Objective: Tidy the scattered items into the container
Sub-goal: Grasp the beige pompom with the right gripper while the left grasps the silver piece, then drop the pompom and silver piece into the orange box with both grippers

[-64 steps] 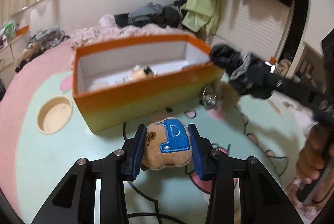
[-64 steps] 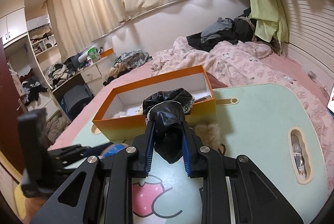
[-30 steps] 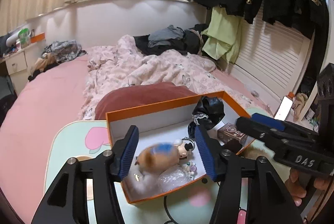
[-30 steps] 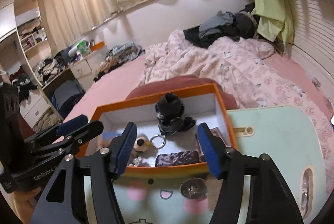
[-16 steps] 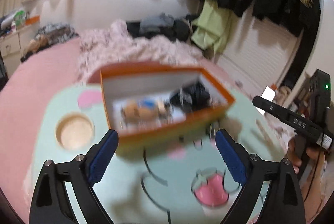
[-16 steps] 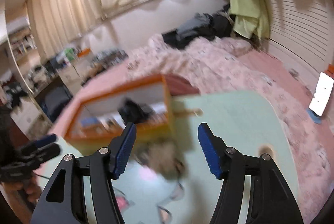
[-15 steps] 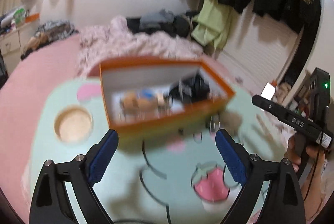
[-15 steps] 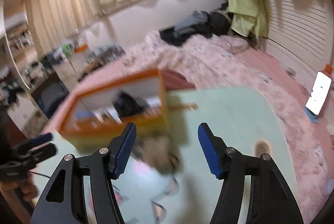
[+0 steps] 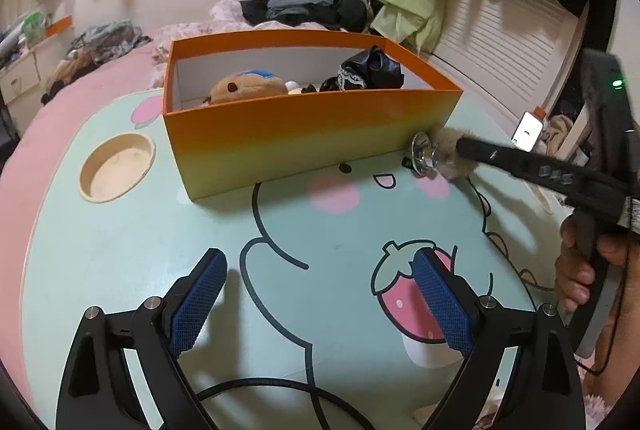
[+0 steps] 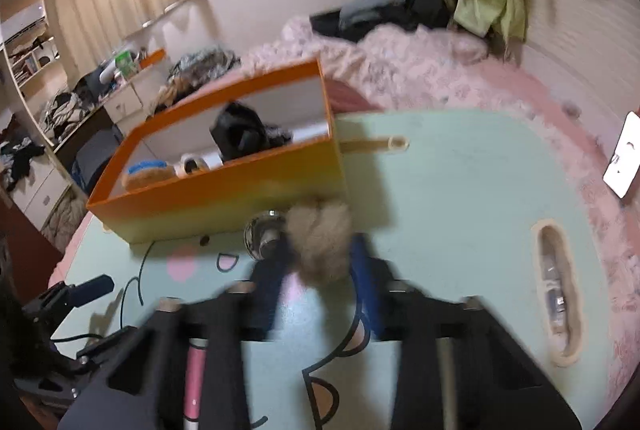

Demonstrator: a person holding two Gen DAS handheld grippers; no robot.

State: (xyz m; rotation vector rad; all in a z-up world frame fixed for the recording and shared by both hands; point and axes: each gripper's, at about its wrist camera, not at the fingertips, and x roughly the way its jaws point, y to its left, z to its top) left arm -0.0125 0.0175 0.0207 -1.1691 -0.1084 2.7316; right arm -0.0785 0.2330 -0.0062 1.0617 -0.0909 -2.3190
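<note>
Just dropped the soft bear toy (image 9: 244,85) and the black pouch (image 9: 368,69) into the orange box (image 9: 312,133); carried one in each claw a moment ago. Now holding nothing in the left claw (image 9: 318,262), spread very wide over the surface (image 9: 120,250). Closing the right claw (image 10: 320,254) on the fluffy ball (image 10: 320,242), with the blue pads seeming to press its fur already. Hard to be sure with that view so blurry. Found from the left claw at 2 o'clock, just outside the near corner of the box, with a shiny metal ring (image 9: 424,153) at 9 o'clock of the ball. Probably the last loose thing, so nearly done: only lifting it and dropping it in the box left to do.

Pale green surface with a strawberry and a cartoon face drawn on it, plus a round cup hole (image 9: 116,165) at 9 o'clock of the box. Behind, at 12 o'clock, a pink bed (image 10: 420,57) with piled clothes, and curtains above.
</note>
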